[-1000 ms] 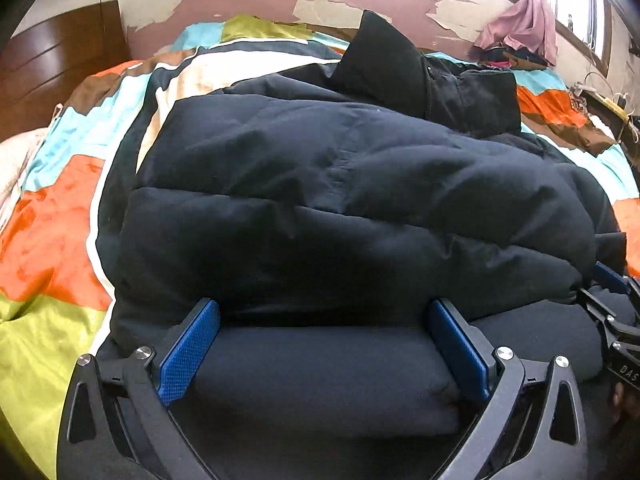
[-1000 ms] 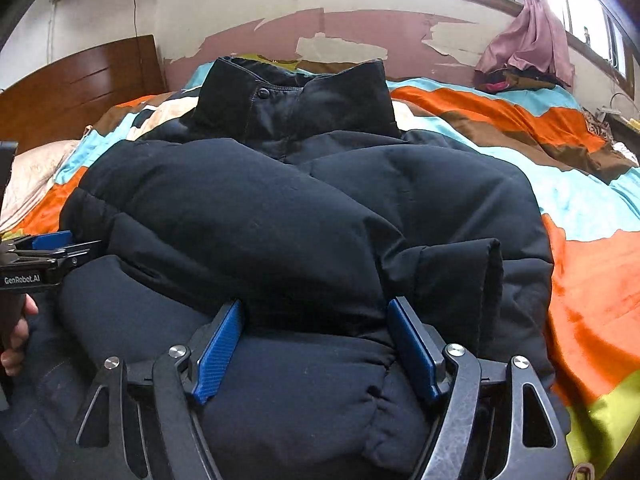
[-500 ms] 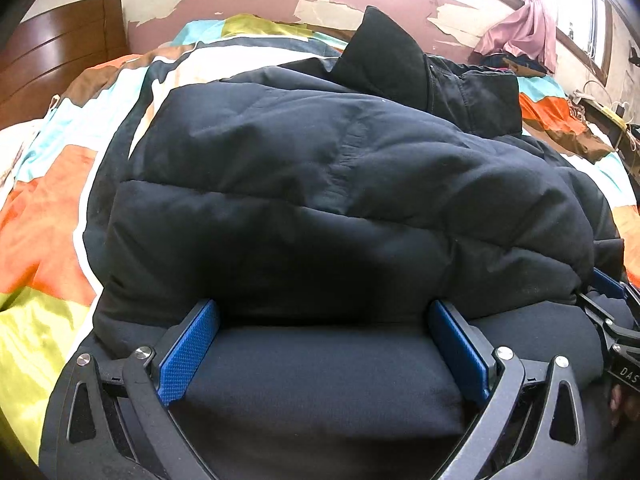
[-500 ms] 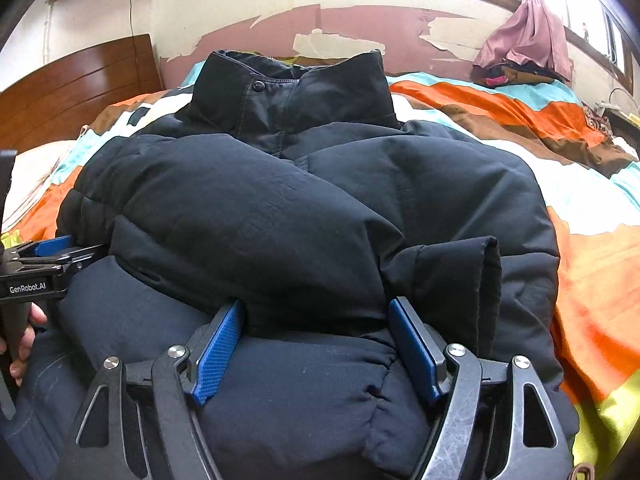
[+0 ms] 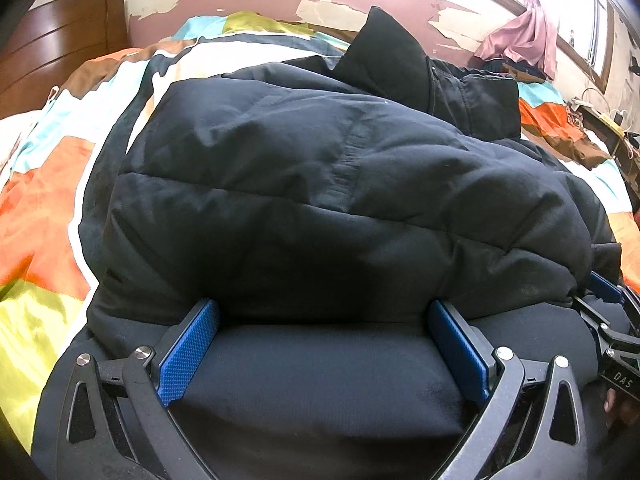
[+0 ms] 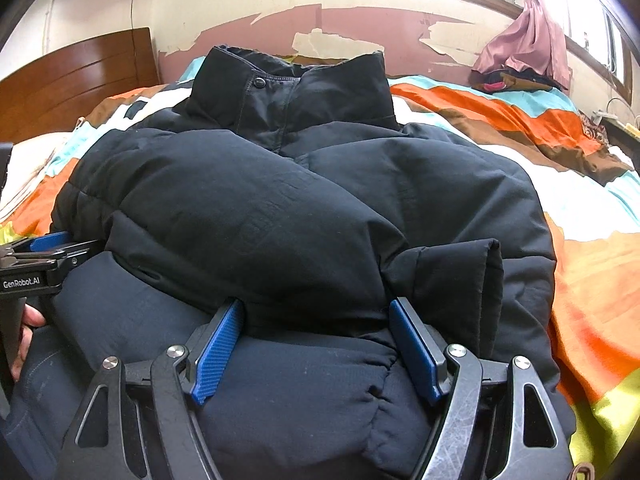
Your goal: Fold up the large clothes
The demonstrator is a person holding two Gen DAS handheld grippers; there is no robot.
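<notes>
While it lies heaped on the bed's patchwork quilt [image 5: 44, 208], the black puffer jacket [image 5: 320, 184] shows matte, quilted, softly bulging panels and a stiff stand-up collar [image 6: 292, 92] with a snap. Left gripper [image 5: 324, 320] has its blue ribbed fingers [image 5: 188, 352] spread wide, the jacket's smooth lower fold lying between them, tips tucked under the padded bulge. Right gripper [image 6: 316, 320] is likewise wide apart astride the hem, beside a folded sleeve cuff [image 6: 484, 280].
</notes>
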